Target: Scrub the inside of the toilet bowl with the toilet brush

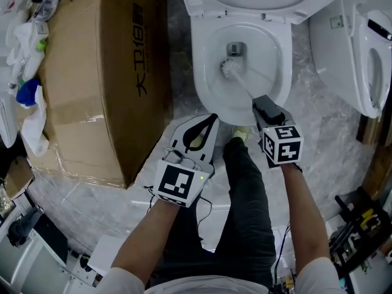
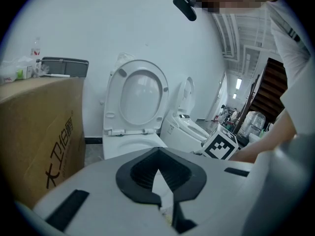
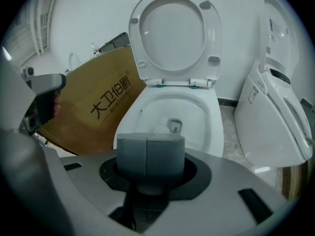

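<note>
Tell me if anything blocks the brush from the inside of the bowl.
Nothing visible does. The seat is raised, the bowl is open, and the brush, gripped by the right gripper, reaches inside near the drain.

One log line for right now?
phase: scrub | right hand-held gripper: shut on toilet brush | brush head: inside toilet bowl, by drain | left hand-held gripper: shut, empty
</note>
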A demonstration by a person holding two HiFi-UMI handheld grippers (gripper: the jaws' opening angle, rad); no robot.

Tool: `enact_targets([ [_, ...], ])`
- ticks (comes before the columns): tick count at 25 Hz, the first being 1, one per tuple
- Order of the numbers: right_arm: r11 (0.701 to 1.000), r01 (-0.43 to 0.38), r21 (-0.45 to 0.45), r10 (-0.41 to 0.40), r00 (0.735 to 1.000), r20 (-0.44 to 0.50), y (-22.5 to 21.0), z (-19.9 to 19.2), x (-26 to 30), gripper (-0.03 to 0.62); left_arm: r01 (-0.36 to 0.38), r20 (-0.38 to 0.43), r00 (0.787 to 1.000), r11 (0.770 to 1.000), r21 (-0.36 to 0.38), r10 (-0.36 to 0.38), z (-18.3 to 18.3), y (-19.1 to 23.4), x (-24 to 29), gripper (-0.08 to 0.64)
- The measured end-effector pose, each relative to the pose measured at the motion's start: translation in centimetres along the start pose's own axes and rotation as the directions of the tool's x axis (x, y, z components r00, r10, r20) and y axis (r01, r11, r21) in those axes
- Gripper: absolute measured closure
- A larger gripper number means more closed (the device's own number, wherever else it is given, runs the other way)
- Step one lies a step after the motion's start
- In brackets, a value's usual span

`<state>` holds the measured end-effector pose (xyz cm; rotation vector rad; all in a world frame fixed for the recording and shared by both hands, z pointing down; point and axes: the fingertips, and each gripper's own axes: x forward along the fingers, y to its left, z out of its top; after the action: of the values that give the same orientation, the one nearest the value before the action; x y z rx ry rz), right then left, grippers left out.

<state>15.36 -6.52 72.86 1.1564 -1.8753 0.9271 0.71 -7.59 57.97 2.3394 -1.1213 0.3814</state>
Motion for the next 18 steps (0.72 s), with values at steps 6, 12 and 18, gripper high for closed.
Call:
enact_targets([
  [6,0.986,0.035,-0.161,-0.027,0.998,0.051,0.2,3.3,2.1,0.43,0.01,0.01,1.0,1.0,0.0,-0.01,-0.9,0.3,1.6,0.554],
  [12,0.918,0.085,-0.387,-0.062,0.995,0.072,-0.7,6.7,3.5,0.43,-0.012,0.019,1.0,1.0,-0.015,0.012,-1.2,1.3,2.2,0.554],
  [18,0.848,0.143,-0.51,-0.131,0.99,0.061,-4.3,7.8,3.0,0.433,-0.016,0.037,0.999,1.0,-0.014,0.016,-0.5,1.8,2.8,0.554],
])
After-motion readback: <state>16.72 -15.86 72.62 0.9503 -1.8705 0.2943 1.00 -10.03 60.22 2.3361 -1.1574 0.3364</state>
